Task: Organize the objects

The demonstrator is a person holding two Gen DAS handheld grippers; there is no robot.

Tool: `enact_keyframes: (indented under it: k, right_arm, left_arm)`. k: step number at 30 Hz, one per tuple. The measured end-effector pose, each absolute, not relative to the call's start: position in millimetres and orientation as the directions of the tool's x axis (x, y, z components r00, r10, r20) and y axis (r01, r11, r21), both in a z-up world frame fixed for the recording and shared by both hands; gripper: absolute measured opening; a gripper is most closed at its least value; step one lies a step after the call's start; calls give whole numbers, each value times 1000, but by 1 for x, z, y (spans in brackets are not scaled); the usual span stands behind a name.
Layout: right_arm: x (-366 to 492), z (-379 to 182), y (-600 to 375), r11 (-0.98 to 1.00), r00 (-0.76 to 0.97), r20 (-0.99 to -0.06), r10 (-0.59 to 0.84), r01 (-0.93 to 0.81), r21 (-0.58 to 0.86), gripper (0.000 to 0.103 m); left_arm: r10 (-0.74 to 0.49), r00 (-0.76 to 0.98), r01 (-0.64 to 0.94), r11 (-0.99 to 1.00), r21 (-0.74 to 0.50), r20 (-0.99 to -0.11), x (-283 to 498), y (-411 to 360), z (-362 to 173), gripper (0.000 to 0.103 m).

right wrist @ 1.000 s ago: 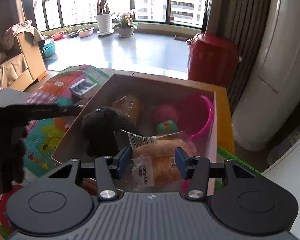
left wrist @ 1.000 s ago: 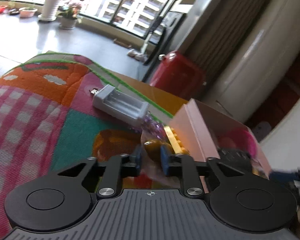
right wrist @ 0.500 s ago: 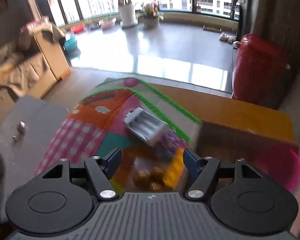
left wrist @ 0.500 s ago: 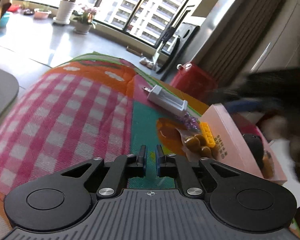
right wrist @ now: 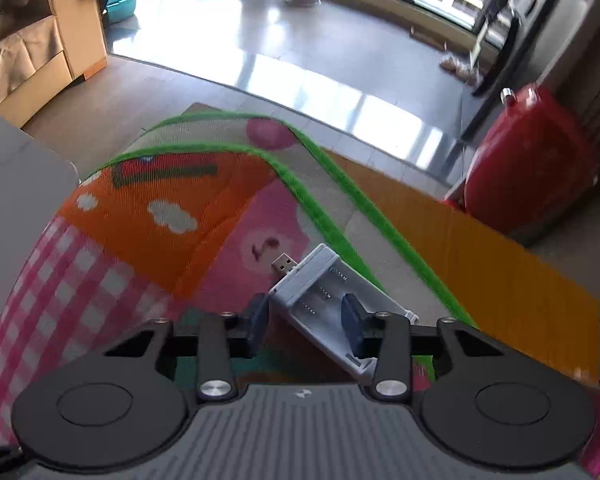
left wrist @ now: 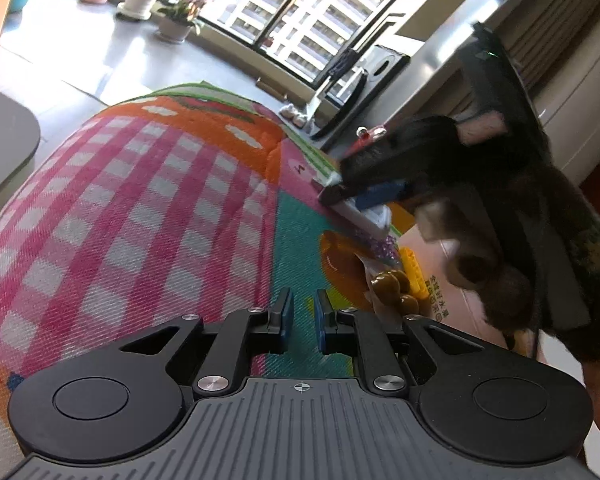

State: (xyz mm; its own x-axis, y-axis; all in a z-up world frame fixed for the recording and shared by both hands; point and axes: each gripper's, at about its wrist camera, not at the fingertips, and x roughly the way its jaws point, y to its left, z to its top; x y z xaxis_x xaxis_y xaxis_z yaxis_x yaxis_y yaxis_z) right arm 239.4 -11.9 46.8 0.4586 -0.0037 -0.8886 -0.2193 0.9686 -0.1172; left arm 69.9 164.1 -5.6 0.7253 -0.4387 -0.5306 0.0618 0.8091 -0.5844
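A white battery charger (right wrist: 320, 292) with a USB plug lies slantwise on the colourful mat (right wrist: 160, 248). My right gripper (right wrist: 306, 320) points steeply down over it, jaws closing. One pad is at the charger's left edge and the other is over its body; I see no firm pinch. The left wrist view shows the right gripper (left wrist: 356, 196) covering most of the charger (left wrist: 374, 216). My left gripper (left wrist: 302, 320) hovers low over the mat, shut and empty. Just right of it lie a packet of brown snack balls (left wrist: 392, 288), a yellow brick (left wrist: 414, 272) and purple beads (left wrist: 380, 246).
A pink-brown cardboard box (left wrist: 456, 276) stands to the right of the loose items. A person's hand and dark sleeve (left wrist: 540, 240) reach over it. A red canister (right wrist: 528, 168) stands beyond the bare wooden tabletop (right wrist: 500, 264). A grey surface (right wrist: 16, 184) borders the mat's left side.
My right gripper left the box, swung left over the mat, opened wide, then narrowed over the charger. My left gripper backed away from the snack packet and stayed shut.
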Motion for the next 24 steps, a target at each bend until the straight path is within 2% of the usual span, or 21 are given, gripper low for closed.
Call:
enact_keyframes:
  k: [4,5,6,7,9,11,13,15,18,21,24]
  right_arm:
    - [216,59,-10,942,366,-922,128,-337,-3,36]
    - [214,65,-12,938,367,-917,155,-345,21,40]
    - [213,73,-15,943,393,-904,168,-332,31,53]
    - [215,81,-20,951,430,-888,162,-307,25,61]
    - [225,86,-30,971,483,-869,102,-236,-17,61]
    - [242,75,-42,986,483,-875,15,-154,-68,54]
    - [259,56,-52,989,464,-883,-72,-81,-124,33]
    - [268,44,-55,977,487,-856,-175,-24,-213,22]
    - [269,45,-55,978,496,-851,-172,-15,-207,22]
    - [256,44,-48,982,452,-885,-114,-87,-170,14]
    - [234,35,-33,953,477,-862,-171,-142,-267,14]
  left_arm:
    - [-451,723,69,801,-595,-524,69,164,-4,14]
    - [-451,723,70,802,-594,-524,69,164,-4,14]
    - [-448,723,69,804,-590,-526,69,163,-4,14]
    - [-446,723,67,806,-589,-527,69,163,-5,14]
    - [-445,724,64,804,-591,-526,70,164,-5,14]
    - [-438,732,58,803,-594,-521,70,165,-5,14]
    - [-426,748,50,800,-598,-508,70,169,-4,14]
    - [-413,764,43,800,-599,-496,68,171,-2,14]
    - [-395,778,36,803,-595,-488,67,174,-1,14]
    - [-380,788,26,806,-591,-484,66,176,0,14]
    - [-357,802,12,812,-584,-480,64,179,1,14]
